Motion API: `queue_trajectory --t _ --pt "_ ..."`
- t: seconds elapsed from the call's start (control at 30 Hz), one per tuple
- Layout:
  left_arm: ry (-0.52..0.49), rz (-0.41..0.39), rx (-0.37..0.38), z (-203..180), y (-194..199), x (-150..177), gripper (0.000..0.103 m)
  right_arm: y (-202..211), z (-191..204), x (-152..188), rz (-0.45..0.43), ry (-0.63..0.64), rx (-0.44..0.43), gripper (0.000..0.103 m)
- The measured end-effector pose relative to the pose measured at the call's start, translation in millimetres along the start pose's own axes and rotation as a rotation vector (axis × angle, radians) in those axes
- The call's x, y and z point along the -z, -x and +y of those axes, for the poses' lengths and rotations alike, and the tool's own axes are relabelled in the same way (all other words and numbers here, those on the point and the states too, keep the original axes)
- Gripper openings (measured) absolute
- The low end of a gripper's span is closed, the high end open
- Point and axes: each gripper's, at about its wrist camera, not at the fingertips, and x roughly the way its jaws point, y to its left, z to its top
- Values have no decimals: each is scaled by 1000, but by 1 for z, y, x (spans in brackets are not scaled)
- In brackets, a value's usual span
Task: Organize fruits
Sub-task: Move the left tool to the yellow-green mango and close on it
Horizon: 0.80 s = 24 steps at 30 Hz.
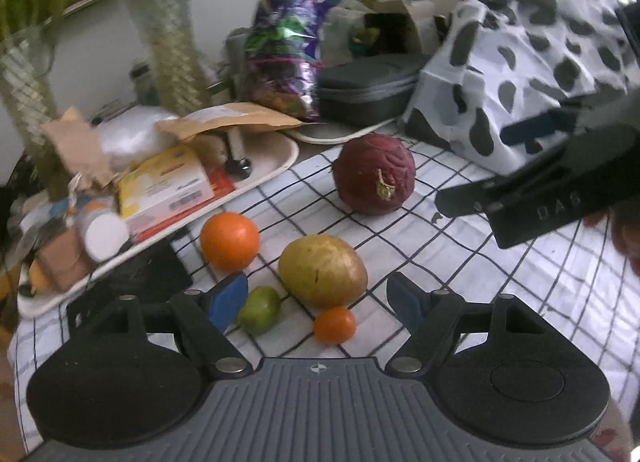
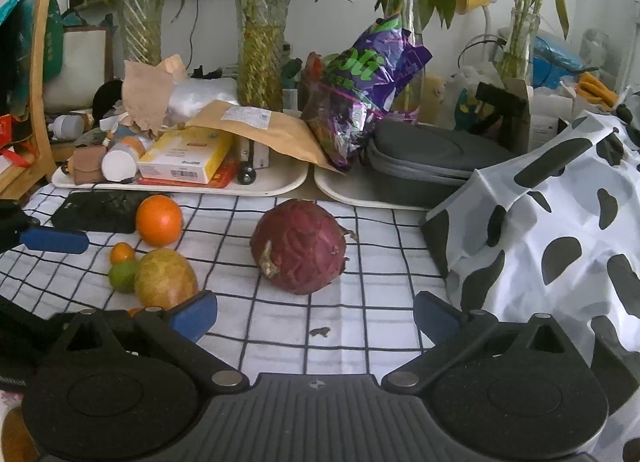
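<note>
On my left, the left hand-held gripper (image 1: 316, 304) is spread wide and empty, hovering just short of a cluster on the checked cloth (image 1: 500, 286) covering the counter: orange (image 1: 229, 241), small green fruit (image 1: 260, 309), yellow mango (image 1: 322, 271) and small orange fruit (image 1: 334, 324). Further right, well apart from the cluster, the wrinkled red fruit (image 2: 299, 245) lies alone. My right hand-held gripper (image 2: 316, 318), equally wide and empty, faces it. I judge I'm at the approach; next I'd advance and close on the red fruit.
</note>
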Motion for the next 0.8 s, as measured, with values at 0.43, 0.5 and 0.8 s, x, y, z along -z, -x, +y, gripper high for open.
queue_trajectory --t 0.43,0.5,0.8 --pt "-152 47 37 -7 -51 -3 75 -26 -17 -6 38 -19 14 103" --pt "-176 53 27 -9 -56 -3 75 -30 -17 -7 42 -12 15 103" --pt "-169 47 54 -5 -66 -6 63 -46 -16 -9 67 9 10 103"
